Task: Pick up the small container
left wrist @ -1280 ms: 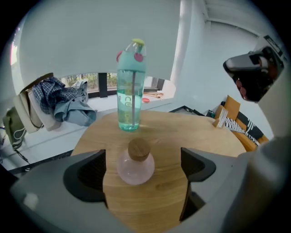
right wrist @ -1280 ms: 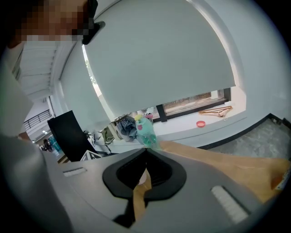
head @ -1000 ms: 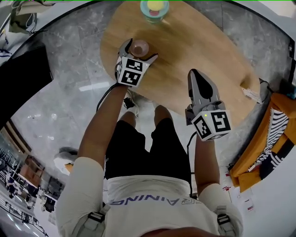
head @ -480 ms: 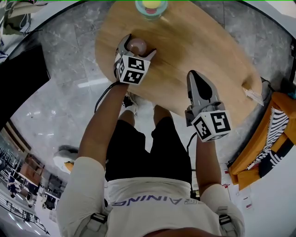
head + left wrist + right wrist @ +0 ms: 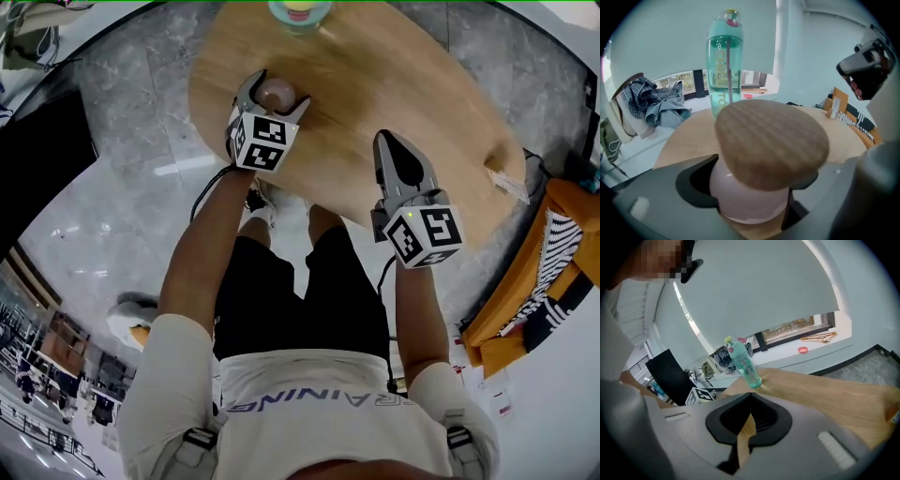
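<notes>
Since the left tongs [image 5: 277,91] have just been closing and now clasp the small container [image 5: 740,201] on the tabletop [image 5: 394,84], firm the squeeze under its lid [image 5: 771,140], then lift straight up. Right tongs [image 5: 747,427] pinched narrow, empty.

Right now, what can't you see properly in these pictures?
- The base of the small container: in the left gripper view it sits behind the left hand-held gripper, whose jaws have just been closing round it. The wooden lid covers whether they press it yet.
- The water bottle: in the head view, cut off by the top edge.
- Inside the small container: the lid is on, so no view shows it.
</notes>
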The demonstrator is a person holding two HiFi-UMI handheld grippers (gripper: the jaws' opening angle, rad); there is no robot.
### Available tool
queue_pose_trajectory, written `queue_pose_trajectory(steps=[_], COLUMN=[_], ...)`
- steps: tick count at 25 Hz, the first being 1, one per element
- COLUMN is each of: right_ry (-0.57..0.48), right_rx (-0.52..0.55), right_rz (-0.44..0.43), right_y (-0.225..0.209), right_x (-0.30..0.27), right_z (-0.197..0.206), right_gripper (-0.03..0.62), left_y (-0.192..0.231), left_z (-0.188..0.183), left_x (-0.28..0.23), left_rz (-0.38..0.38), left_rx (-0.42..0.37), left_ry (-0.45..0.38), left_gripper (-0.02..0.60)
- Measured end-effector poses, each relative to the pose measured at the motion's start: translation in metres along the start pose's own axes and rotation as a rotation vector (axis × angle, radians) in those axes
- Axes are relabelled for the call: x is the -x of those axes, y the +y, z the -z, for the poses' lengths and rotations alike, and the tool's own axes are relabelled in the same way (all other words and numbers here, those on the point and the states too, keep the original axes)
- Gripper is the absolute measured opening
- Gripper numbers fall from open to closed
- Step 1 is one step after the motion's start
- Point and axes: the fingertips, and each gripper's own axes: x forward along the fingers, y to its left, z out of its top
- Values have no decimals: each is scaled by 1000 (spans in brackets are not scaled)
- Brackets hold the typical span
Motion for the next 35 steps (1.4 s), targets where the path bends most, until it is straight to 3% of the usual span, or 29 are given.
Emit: queue_pose_trajectory(steps=[4, 10, 21, 27, 35], right_ry=[-9, -46, -154, -243, -353], right_rx=[13, 56, 139, 208, 274], right_rz=[17, 35, 27, -12, -67], right_y=[0, 25, 116, 179, 253], right_x=[0, 14, 78, 126, 202], right_z=[-8, -38, -114, -160, -209], right_gripper=[17, 17, 16, 17, 16], left_y=[-3, 9, 23, 19, 9], left_z=[-21, -77, -171, -197, -233], left_x=[41, 141, 341, 428, 538], left_rz=[7, -51, -98, -102, -85], left_rx=[14, 94, 94, 133, 97], left_ry=[-37, -126, -308, -405, -520], left_gripper=[414, 415, 416, 416, 416])
